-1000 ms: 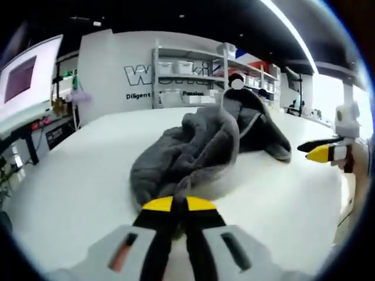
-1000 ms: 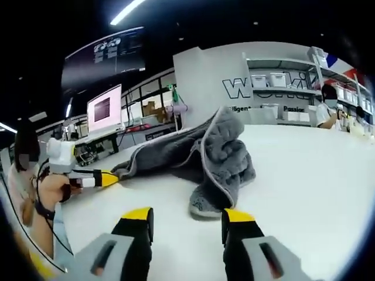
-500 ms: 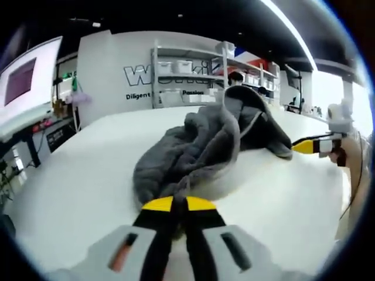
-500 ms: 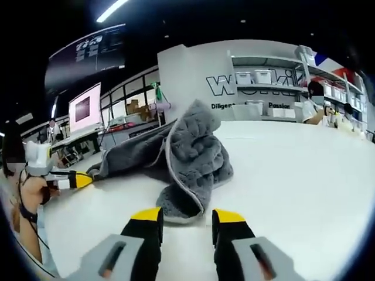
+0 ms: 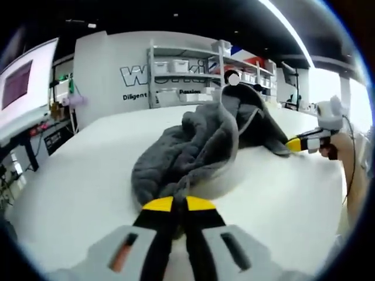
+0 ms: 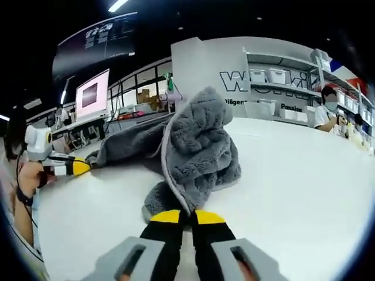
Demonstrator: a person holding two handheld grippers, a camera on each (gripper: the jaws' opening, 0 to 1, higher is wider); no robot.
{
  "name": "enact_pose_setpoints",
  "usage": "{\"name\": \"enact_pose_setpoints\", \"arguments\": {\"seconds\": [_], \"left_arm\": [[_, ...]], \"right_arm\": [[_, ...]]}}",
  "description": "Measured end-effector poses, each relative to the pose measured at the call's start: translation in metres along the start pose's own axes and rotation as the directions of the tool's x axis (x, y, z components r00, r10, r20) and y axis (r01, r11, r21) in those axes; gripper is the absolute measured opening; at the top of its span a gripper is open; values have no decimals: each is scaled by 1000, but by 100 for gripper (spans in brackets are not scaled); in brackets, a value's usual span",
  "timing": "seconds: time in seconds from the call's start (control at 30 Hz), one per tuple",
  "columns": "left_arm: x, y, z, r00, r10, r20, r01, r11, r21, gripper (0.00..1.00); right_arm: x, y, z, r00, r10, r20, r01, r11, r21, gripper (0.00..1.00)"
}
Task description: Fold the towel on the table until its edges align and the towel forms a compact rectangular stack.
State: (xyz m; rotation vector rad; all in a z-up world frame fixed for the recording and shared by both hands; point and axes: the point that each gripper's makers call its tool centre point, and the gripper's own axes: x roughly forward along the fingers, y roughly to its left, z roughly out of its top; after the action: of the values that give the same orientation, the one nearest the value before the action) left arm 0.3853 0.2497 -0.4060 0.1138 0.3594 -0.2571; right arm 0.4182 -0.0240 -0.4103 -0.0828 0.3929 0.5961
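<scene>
I hold the grey towel (image 5: pixel 199 146) at two ends over the white surface (image 5: pixel 76 175), both grippers pinched on cloth. In the left gripper view, my left gripper (image 5: pixel 179 205) has its yellow-tipped fingers (image 5: pixel 157 204) drawn together, a low fold of the towel caught between them; the bunched cloth rises directly ahead of the fingertips in a crumpled ridge and drapes down toward the far right. There the right gripper (image 5: pixel 297 143) meets the far edge of the towel, its yellow tip against the cloth, a person's hand (image 5: pixel 335 149) behind it. In the right gripper view, the right gripper (image 6: pixel 186 218) likewise has its fingers (image 6: pixel 166 217) nearly closed on a corner of the towel (image 6: pixel 199 152), which heaps up just beyond the tips and trails off to the left as a long flattened strip. At the end of that strip sits the left gripper (image 6: pixel 73 168), yellow tip touching the cloth, held by a hand (image 6: pixel 29 178) at the view's left edge. Beyond the surface stand a white wall with dark lettering (image 5: pixel 146 73), shelving with pale bins (image 5: pixel 181 67) and a glowing monitor (image 6: pixel 94 93). A person (image 6: pixel 325 111) sits at the far right in the right gripper view.
</scene>
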Motion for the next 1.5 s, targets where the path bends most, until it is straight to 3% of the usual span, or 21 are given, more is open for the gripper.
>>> {"name": "enact_pose_setpoints", "arguments": {"seconds": [0.13,0.3,0.97,1.5], "left_arm": [[-1,3,0,1000,-28,-9,29,999,27,7],[-2,10,-2,1000,-12,-24,13,998,59,7],[-16,43,-9,997,52,-50,-47,995,91,7],[-33,70,-16,988,129,-79,-120,987,110,7]], "right_arm": [[-7,-15,-2,999,-23,-40,19,995,-96,3],[-25,-61,-6,987,-138,-79,124,978,-167,3],[-81,-151,-24,944,-316,-94,285,925,-250,3],[-124,-222,-25,887,-456,-73,418,860,-291,3]]}}
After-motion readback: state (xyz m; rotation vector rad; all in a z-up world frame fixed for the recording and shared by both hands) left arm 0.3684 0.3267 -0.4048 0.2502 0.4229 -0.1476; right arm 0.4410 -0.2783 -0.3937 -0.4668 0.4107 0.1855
